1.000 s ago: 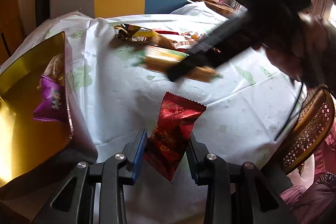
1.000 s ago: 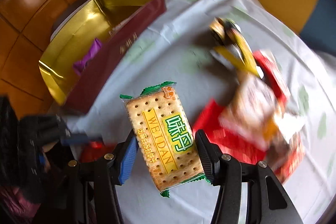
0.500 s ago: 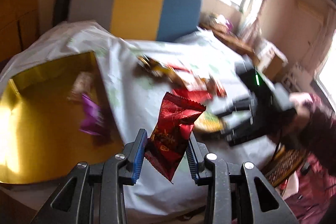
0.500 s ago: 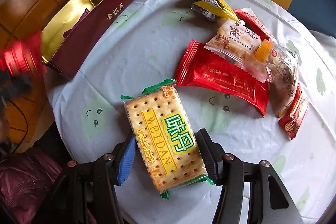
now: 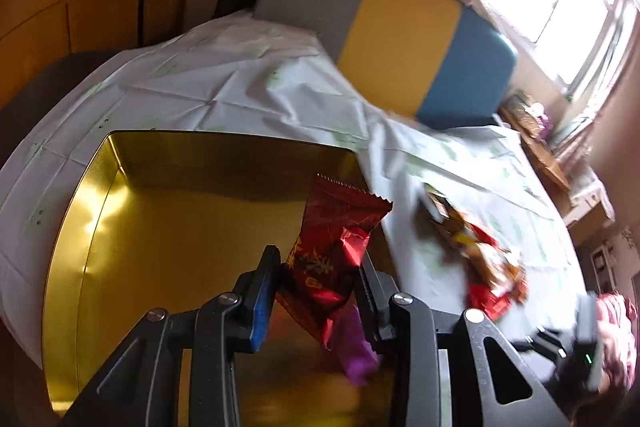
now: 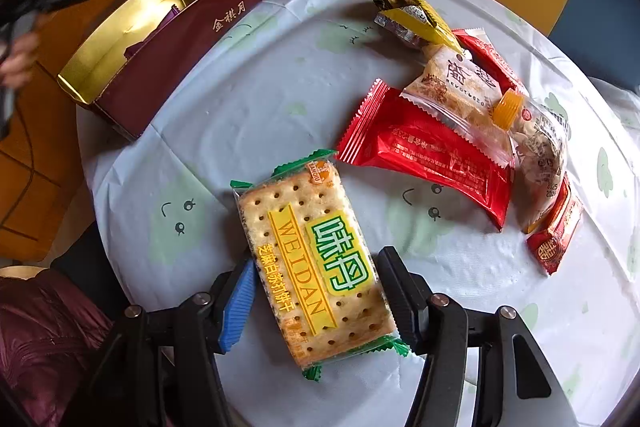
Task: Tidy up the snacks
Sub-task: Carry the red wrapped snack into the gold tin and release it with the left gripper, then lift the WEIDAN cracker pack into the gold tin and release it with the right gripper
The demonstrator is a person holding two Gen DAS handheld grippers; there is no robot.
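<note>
My left gripper (image 5: 318,291), clenched on the red snack (image 5: 328,259), has swung from the table's middle to above the gold box (image 5: 160,223) at its edge, ready to drop, while my right gripper (image 6: 316,297) grips the crackers (image 6: 316,267) over the table (image 6: 280,99).

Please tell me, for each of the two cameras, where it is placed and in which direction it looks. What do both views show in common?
Left wrist: rides the left gripper, looks down into the gold box; its fingers clamp a red snack packet.
Right wrist: rides the right gripper, looks down on the table; its fingers clamp a cracker pack; a hand shows far left.
Shared: the gold box, its purple packet, the loose snack pile, and the other gripper.
</note>
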